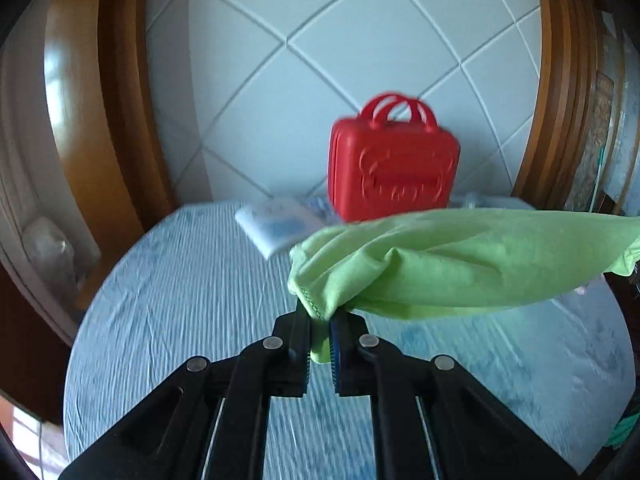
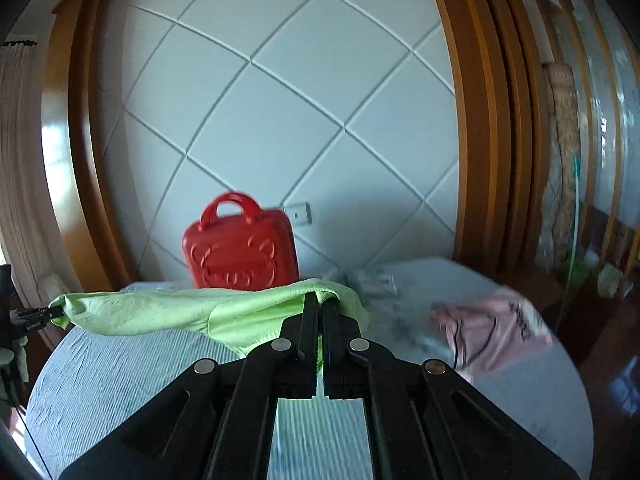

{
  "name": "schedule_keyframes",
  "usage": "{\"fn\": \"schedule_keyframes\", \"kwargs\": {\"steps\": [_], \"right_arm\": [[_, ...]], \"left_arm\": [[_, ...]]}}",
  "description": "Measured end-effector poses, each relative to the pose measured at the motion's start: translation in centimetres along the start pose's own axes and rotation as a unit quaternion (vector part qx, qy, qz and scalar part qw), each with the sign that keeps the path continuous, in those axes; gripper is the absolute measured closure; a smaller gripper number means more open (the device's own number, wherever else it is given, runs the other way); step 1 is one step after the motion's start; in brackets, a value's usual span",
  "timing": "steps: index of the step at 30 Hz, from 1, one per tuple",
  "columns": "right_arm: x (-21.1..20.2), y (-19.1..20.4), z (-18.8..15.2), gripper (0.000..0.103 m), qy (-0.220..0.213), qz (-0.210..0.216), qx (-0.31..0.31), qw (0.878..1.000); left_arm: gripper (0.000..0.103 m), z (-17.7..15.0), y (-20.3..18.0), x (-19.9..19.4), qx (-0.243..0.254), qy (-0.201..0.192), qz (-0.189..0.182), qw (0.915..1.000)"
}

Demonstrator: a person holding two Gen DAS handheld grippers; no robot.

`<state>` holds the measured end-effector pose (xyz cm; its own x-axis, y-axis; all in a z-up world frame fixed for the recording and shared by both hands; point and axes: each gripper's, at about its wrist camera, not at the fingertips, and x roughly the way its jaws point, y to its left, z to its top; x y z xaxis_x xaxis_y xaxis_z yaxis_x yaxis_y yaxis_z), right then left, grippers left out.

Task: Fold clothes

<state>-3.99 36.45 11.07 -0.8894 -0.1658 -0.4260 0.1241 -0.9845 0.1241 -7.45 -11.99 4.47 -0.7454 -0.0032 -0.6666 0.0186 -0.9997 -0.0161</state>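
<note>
A light green garment (image 1: 460, 264) hangs stretched in the air above the bed (image 1: 180, 312), held at both ends. My left gripper (image 1: 320, 316) is shut on its hemmed left corner; the cloth runs off to the right. In the right wrist view the same green garment (image 2: 180, 312) spans leftward from my right gripper (image 2: 320, 300), which is shut on its right end. The left gripper (image 2: 38, 314) shows at the far left of that view, clamping the other end.
A red hard case (image 1: 394, 164) with handles stands at the head of the bed (image 2: 120, 380), also seen in the right wrist view (image 2: 240, 252). A pink garment (image 2: 492, 332) and crumpled pale clothes (image 2: 372, 280) lie to the right. A folded white item (image 1: 276, 224) lies near the case. A padded headboard (image 2: 280, 100) and wooden frames stand behind.
</note>
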Motion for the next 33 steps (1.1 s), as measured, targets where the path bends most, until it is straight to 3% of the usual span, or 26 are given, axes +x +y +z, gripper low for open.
{"fn": "schedule_keyframes", "kwargs": {"steps": [3,8,10,13,15,16,17,19,21,27,33], "right_arm": [[-1.0,-0.9,-6.5,0.103,0.093,-0.004,0.034,0.995],[-1.1,-2.0,-17.2,0.103,0.249,-0.009,0.08,0.965],[-0.5,-2.3,-20.5,0.103,0.294,-0.011,0.091,0.951],[0.3,-2.4,-23.3,0.102,0.336,-0.025,0.082,0.938],[0.5,-2.4,-23.8,0.101,0.356,-0.036,0.071,0.931],[0.4,-2.5,-24.0,0.097,0.366,-0.046,0.064,0.927],[0.1,-2.7,-24.1,0.095,0.368,-0.047,0.065,0.926],[-0.5,-3.2,-24.1,0.072,0.37,-0.059,0.063,0.925],[-1.5,-3.6,-23.9,0.064,0.362,-0.061,0.061,0.928],[-3.5,-5.1,-23.1,0.064,0.336,-0.063,0.082,0.936],[3.3,-3.6,-19.1,0.064,0.298,-0.031,0.047,0.953]], "left_arm": [[0.097,-6.9,0.7,1.2,-0.012,0.083,0.0,0.9965],[0.096,-16.4,1.9,4.2,-0.011,0.201,0.016,0.9794],[0.095,-18.7,2.0,5.4,-0.01,0.231,0.017,0.9727],[0.092,-19.9,2.0,6.1,-0.003,0.232,0.016,0.9725],[0.072,-19.7,2.2,5.9,-0.002,0.228,0.012,0.9736],[0.051,-19.5,2.3,5.6,-0.002,0.225,0.008,0.9743],[0.041,-19.4,2.5,5.2,-0.004,0.22,0.0,0.9756],[0.041,-19.5,2.6,4.5,-0.003,0.217,-0.005,0.9761],[0.041,-19.8,2.7,3.8,-0.004,0.218,-0.011,0.9759],[0.041,-18.4,3.0,3.4,-0.018,0.204,-0.02,0.9785],[0.041,-13.7,1.1,6.3,-0.024,0.175,-0.025,0.984]]}}
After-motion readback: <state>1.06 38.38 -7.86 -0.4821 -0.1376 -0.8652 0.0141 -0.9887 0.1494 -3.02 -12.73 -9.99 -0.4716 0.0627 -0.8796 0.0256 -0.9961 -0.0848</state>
